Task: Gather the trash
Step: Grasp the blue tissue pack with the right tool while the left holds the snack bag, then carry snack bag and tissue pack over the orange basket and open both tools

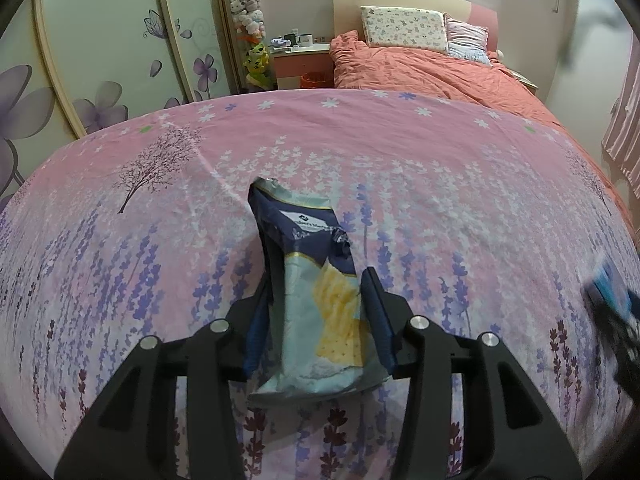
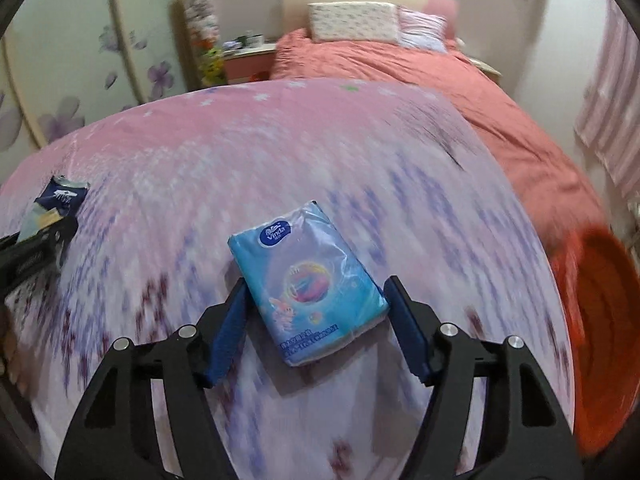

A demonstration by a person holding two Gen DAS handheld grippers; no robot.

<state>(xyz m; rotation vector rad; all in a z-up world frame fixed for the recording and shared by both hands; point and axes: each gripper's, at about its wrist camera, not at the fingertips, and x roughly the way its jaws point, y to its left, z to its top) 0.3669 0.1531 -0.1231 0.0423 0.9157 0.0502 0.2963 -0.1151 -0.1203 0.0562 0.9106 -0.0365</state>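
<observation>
A bedroom: a pink bedsheet (image 1: 400, 152) printed with lavender and trees lies ahead of you, with a coral duvet (image 1: 420, 72) and pillows (image 1: 404, 30) beyond. Your left gripper (image 1: 320, 300) is closed on a cracker packet (image 1: 312, 280), its blue pads pressing both sides. Your right gripper (image 2: 316, 308) stands partly open around a blue tissue pack (image 2: 308, 280), which lies on the sheet between the fingers; the left pad is touching or nearly so, the right pad just clear. An orange bin (image 2: 600, 320) sits to that gripper's right, beside the bed.
</observation>
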